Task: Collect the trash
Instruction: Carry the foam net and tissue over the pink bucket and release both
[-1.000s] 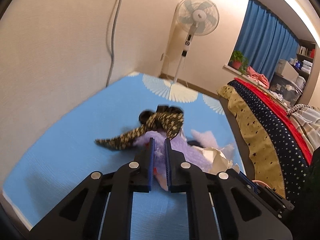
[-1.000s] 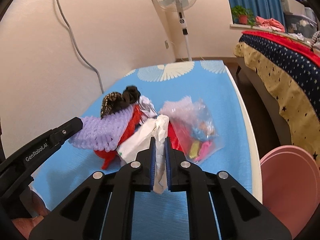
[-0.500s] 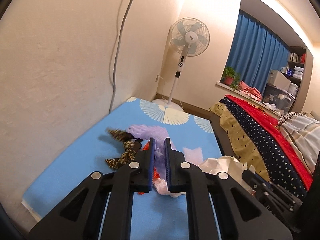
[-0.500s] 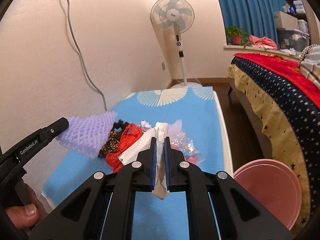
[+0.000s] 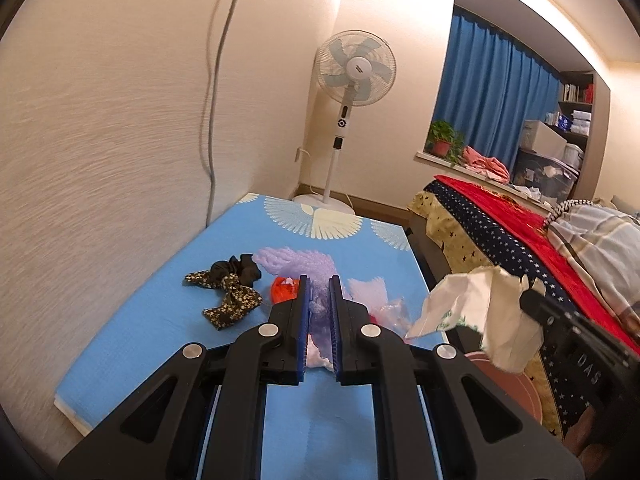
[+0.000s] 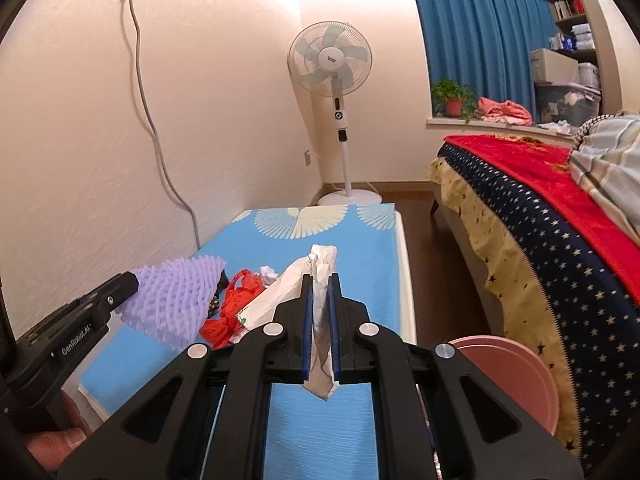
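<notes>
My left gripper [image 5: 319, 280] is shut on a purple foam net [image 5: 298, 266] and holds it above the blue table [image 5: 132, 344]; the net also shows in the right wrist view [image 6: 176, 304]. My right gripper [image 6: 319, 278] is shut on a crumpled white paper bag [image 6: 316, 280], lifted off the table; the bag also shows in the left wrist view [image 5: 476, 312]. A red plastic bag [image 6: 232, 308], a clear plastic bag [image 5: 380, 300] and a white crumpled scrap [image 6: 268, 272] lie on the table. A pink bin [image 6: 512, 372] stands at the table's right side.
Dark patterned hair ties [image 5: 232, 292] lie on the table's left half. A standing fan [image 6: 332, 76] is beyond the table's far end. A bed with a starred cover [image 6: 540, 224] is to the right, a wall with a cable [image 6: 160, 136] to the left.
Both grippers have lifted up and back from the table, each carrying its piece. The purple net came off the hair ties, which stay on the table.
</notes>
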